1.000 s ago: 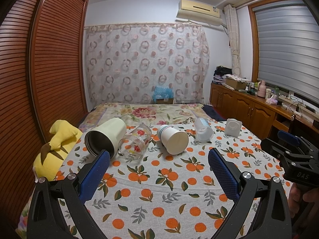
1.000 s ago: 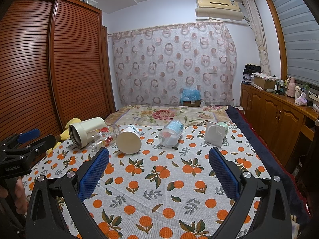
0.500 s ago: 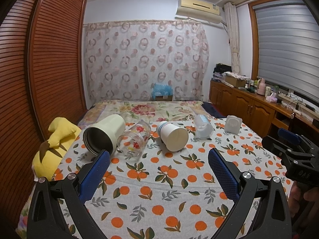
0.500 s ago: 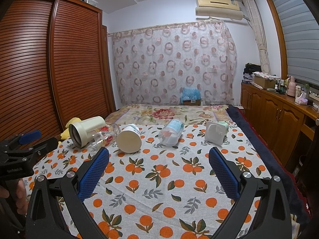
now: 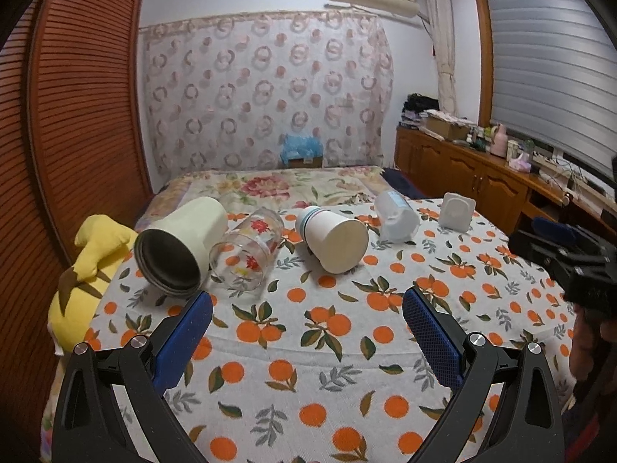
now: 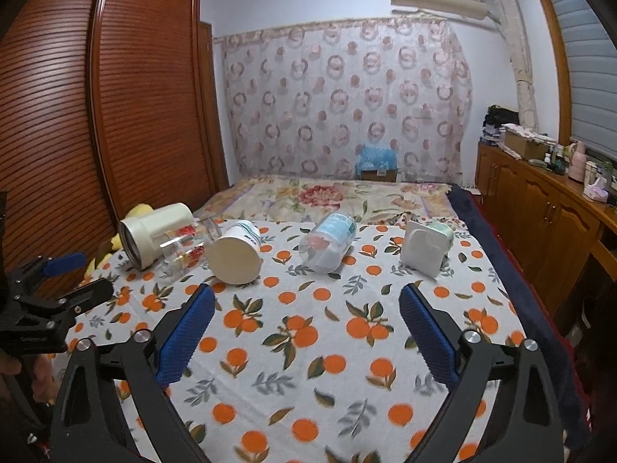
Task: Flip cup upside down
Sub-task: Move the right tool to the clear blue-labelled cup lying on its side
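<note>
Several cups lie on their sides in a row on the orange-print cloth (image 5: 308, 347). From the left: a cream tumbler (image 5: 181, 243) with a dark inside, a clear flower-print glass (image 5: 246, 254), a white paper cup (image 5: 333, 243), a clear plastic cup (image 5: 395, 216) and a white square cup (image 5: 457, 212). The same row shows in the right wrist view: tumbler (image 6: 152, 233), glass (image 6: 185, 249), paper cup (image 6: 237, 256), plastic cup (image 6: 327, 241), square cup (image 6: 426, 247). My left gripper (image 5: 307, 308) is open and empty, short of the glass and paper cup. My right gripper (image 6: 306, 301) is open and empty, short of the plastic cup.
A yellow plush toy (image 5: 88, 270) lies at the cloth's left edge beside the wooden wardrobe (image 5: 77, 135). A floral blanket (image 5: 285, 185) covers the bed beyond the cups. A wooden cabinet (image 5: 482, 177) with clutter runs along the right wall. The other gripper shows at each view's side.
Both grippers have moved forward toward the row of cups, the left one tilting downward; both stay open. The cups have not moved.
</note>
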### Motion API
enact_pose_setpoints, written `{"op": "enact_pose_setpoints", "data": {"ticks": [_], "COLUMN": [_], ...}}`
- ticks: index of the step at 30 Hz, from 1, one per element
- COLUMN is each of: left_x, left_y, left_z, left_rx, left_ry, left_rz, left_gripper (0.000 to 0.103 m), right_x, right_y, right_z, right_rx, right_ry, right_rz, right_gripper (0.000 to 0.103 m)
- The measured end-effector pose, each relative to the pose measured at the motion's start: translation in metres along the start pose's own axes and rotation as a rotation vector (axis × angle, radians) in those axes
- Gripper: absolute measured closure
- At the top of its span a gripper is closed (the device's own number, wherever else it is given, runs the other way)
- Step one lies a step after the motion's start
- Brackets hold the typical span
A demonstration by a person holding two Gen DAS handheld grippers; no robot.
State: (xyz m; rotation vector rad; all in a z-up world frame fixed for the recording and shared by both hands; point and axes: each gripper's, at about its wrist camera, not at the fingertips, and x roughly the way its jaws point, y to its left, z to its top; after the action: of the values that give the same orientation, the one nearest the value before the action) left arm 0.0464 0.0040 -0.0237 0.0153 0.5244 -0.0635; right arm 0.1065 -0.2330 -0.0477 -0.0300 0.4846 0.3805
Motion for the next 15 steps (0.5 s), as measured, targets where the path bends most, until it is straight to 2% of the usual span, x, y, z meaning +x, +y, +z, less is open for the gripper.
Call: {"op": "enact_pose_setpoints", "data": {"ticks": [7,13,15], "left_x": [0.029,0.046,0.053], "left_y": [0.002,0.003,0.003], "left_z": [0.006,0.013,0.016], "left_rx": [0.02,0.032,0.038], "left_ry": [0.048,0.075,0.081], "left_rz": [-0.044,-0.092,-0.11], "left_gripper": [0.008,0.008,0.008], "right_x": [0.054,0.106,0.123], "right_y": [-0.013,-0.023,-0.024], "right_z": [0.029,0.052,0.059], "right_rx": [-0.044,-0.046,-0.037], "right_ry": [0.091,0.194,0.227], "right_rz": [0.01,0.022,0.026], "right_gripper": [0.015,0.03,0.03]}}
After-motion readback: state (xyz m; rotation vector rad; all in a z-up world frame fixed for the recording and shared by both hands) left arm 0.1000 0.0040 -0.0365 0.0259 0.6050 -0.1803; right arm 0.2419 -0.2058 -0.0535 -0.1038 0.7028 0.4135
